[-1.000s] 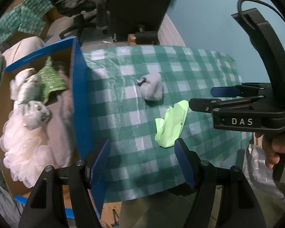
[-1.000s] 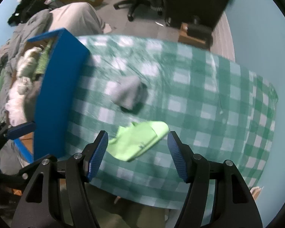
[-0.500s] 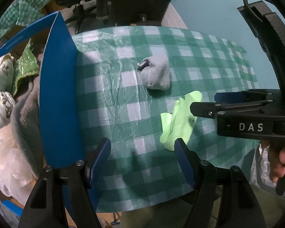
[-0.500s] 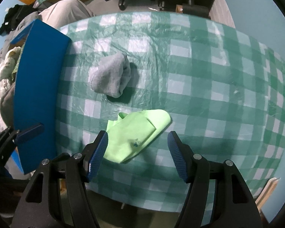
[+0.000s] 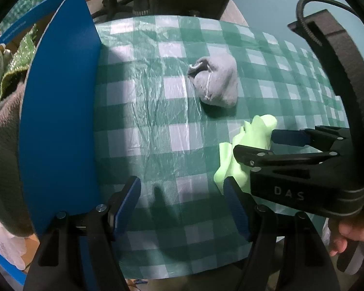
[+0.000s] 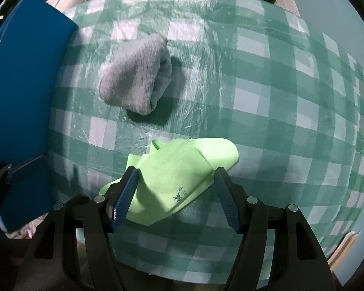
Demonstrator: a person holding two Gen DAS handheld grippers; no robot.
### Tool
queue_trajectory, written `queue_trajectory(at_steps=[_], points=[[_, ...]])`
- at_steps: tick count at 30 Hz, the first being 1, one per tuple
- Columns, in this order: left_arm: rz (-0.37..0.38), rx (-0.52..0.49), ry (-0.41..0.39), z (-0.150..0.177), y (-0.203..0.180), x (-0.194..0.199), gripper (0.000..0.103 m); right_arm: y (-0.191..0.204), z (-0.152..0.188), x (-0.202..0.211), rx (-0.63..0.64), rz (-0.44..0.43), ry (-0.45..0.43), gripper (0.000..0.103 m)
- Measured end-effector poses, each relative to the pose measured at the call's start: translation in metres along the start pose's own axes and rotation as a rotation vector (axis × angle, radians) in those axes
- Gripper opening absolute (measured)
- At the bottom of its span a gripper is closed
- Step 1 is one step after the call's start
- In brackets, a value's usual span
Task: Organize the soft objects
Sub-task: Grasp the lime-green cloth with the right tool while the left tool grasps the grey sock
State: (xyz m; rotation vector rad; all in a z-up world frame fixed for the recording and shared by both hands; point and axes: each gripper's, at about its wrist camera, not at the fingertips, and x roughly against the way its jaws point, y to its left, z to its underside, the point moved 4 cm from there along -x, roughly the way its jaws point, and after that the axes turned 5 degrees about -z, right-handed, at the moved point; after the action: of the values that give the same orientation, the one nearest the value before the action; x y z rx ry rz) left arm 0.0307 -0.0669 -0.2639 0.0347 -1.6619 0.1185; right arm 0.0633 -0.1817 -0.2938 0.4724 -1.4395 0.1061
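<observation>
My right gripper [image 6: 174,191] is spread wide, fingers straddling the green sock [image 6: 179,177]; its near end is hidden underneath. My left gripper [image 5: 182,206] gapes empty. Grey sock [image 6: 136,75] lies just beyond; the blue box [image 5: 60,121] is cropped left.

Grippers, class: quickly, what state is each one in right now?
Left gripper: open, holding nothing.
Right gripper: open, its jaws either side of the lime green sock, not closed on it.

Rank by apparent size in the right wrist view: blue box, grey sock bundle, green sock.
1. Blue box, though it is cut off by the frame edge.
2-3. Green sock and grey sock bundle look similar; the green sock is nearer the camera, so I won't rank them.
</observation>
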Motion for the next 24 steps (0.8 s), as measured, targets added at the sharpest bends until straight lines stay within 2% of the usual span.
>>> queue_trajectory(at_steps=[8,10,12,14,15,18,24], points=[[0.011,-0.002,0.018,0.000,0.002,-0.004,0.072,0.010,0.004,-0.007,0.029,0.051,-0.001,0.063],[0.012,-0.002,0.022,-0.001,0.004,-0.002,0.072,0.011,0.005,-0.007,0.043,0.073,-0.006,0.054],[0.013,-0.002,0.025,-0.001,0.004,-0.003,0.072,0.015,0.005,-0.011,0.056,0.085,-0.016,0.031],[0.014,-0.001,0.030,-0.004,0.003,-0.003,0.072,0.012,0.007,-0.012,0.057,0.078,-0.021,0.017],[0.015,-0.001,0.031,-0.005,0.002,-0.003,0.072,0.010,0.008,-0.011,0.050,0.067,-0.022,0.013],[0.016,-0.007,0.027,-0.010,0.001,-0.001,0.075,0.000,0.009,-0.008,0.028,0.052,-0.031,0.010],[0.039,-0.006,0.018,-0.026,-0.005,-0.002,0.078,-0.032,0.005,0.002,-0.040,0.039,-0.066,0.010]])
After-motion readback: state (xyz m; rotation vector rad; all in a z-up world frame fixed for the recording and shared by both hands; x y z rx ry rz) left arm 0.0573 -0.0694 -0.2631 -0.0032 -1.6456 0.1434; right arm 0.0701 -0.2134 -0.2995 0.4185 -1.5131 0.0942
